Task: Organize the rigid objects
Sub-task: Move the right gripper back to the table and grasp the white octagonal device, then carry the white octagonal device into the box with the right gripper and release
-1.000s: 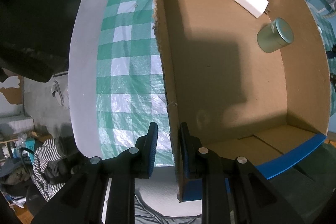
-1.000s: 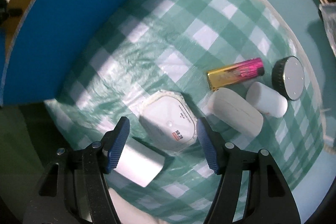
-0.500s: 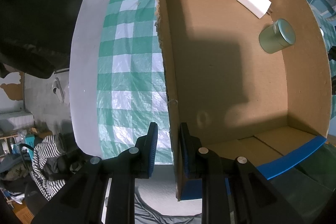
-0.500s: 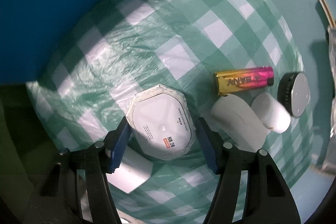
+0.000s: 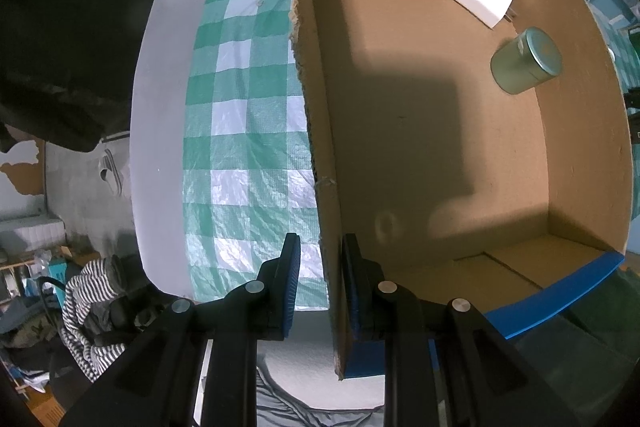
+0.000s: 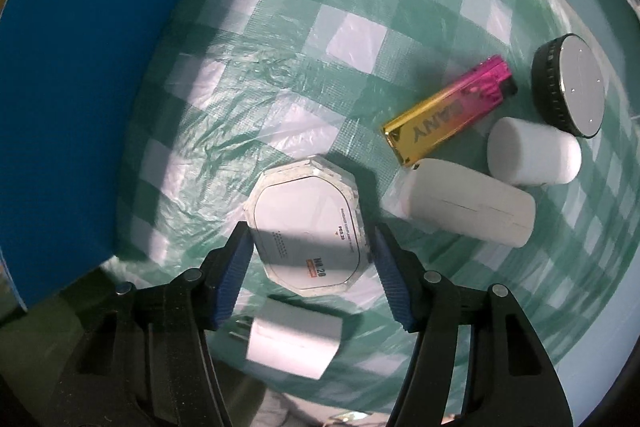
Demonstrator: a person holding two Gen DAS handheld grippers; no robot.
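My left gripper [image 5: 320, 247] is shut on the near end of the side wall of the cardboard box [image 5: 316, 107], one pad outside and one inside. Inside the box lie a white charger block [image 5: 480, 1] and a green round tin [image 5: 524, 61]. My right gripper [image 6: 308, 239] points down over the checked cloth [image 6: 360, 27]. Its blue pads sit against the two sides of a flat white octagonal case [image 6: 308, 211], which still rests on the cloth.
To the right of the case lie a white oblong case [image 6: 468, 205], a gold-pink lighter [image 6: 448, 119], a white cylinder [image 6: 534, 157] and a black round puck [image 6: 568, 85]. A white plug adapter [image 6: 292, 341] lies under my right gripper. The box's blue outer wall [image 6: 80, 67] stands to the left.
My right gripper has rolled, come lower over the octagonal case and narrowed until its pads reach the case's sides. The left gripper and the box have stayed put.
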